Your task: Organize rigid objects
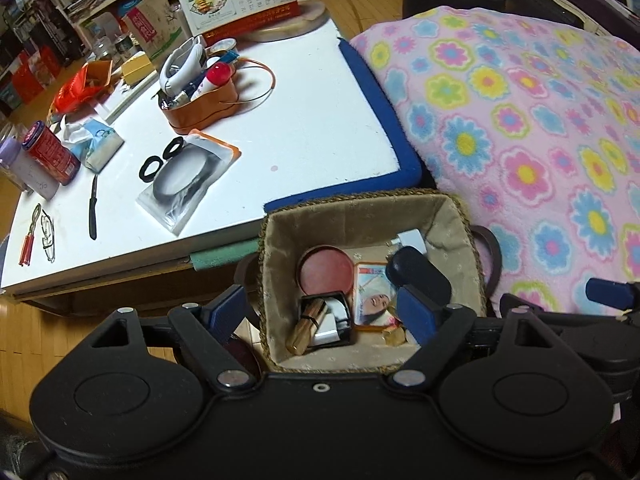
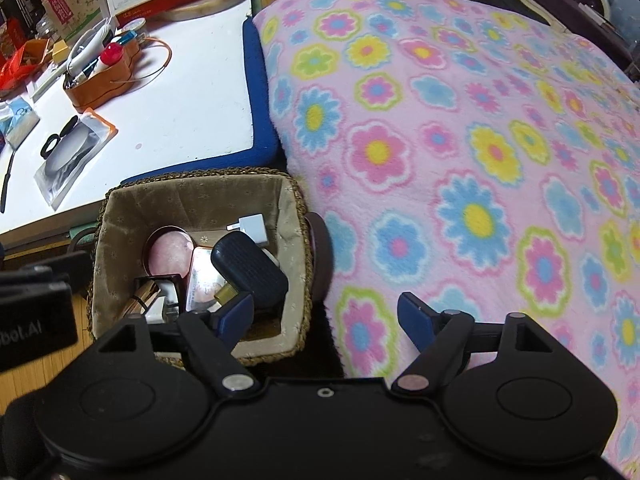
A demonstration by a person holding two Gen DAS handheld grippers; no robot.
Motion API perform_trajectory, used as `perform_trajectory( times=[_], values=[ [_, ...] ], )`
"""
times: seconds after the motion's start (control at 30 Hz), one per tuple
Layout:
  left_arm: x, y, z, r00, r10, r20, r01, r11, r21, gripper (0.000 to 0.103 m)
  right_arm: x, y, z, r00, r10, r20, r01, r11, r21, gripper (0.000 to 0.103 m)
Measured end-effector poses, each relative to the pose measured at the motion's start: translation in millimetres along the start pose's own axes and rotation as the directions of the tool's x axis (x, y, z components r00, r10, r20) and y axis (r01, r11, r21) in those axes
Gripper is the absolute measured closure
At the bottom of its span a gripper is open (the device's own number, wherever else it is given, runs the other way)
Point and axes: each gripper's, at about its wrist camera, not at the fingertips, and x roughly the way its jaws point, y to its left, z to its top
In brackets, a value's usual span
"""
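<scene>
Basket (image 1: 280,264) floor, gripper-hidden (image 1: 324,312).

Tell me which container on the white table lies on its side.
The red canister near the table's left edge; it lies tipped over, while the orange organizer sits upright with items standing in it.

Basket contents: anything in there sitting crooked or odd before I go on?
Yes. The dark ribbed case in the basket lies tilted across the other items, propped on the printed tin rather than flat. The small black compact stands open.
</scene>
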Motion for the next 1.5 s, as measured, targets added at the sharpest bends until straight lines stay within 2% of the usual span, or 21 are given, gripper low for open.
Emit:
perform_trajectory(
  times=[0.1,0.23,0.33,0.47,0.73,0.97,1.5],
  values=[
    [-2,0,-8,0.999,-0.051,-0.020,0.050,0.998,-0.032,0.022,-7,-6,-5,1.000,0.005,0.016,-0.005,1.000,0.014,0.018],
    [0,-2,-19,0.996,-0.073,-0.044,0.071,0.996,-0.052,0.021,-13,-11,-13,1.000,-0.008,0.018,0.008,1.000,0.001,0.015],
    [1,-4,-25,0.996,-0.066,-0.055,0.063,0.996,-0.060,0.021,-14,-15,-19,1.000,-0.007,0.013,0.007,1.000,0.001,0.014],
    [1,-7,-33,0.997,-0.037,-0.068,0.032,0.997,-0.070,0.020,-14,-17,-26,1.000,-0.025,0.010,0.025,0.999,-0.022,0.003],
    [12,-4,-38,0.986,-0.103,-0.127,0.089,0.989,-0.116,0.020,-8,-20,-30,0.999,-0.043,-0.031,0.043,0.999,-0.030,0.000],
    [18,-4,-39,0.982,-0.115,-0.147,0.097,0.988,-0.122,0.021,1,-19,-33,0.996,-0.051,-0.068,0.050,0.999,-0.013,0.000],
    [20,-7,-41,0.985,-0.082,-0.154,0.068,0.993,-0.095,0.022,7,-25,-41,0.995,-0.033,-0.097,0.035,0.999,0.026,0.000]
  ],
)
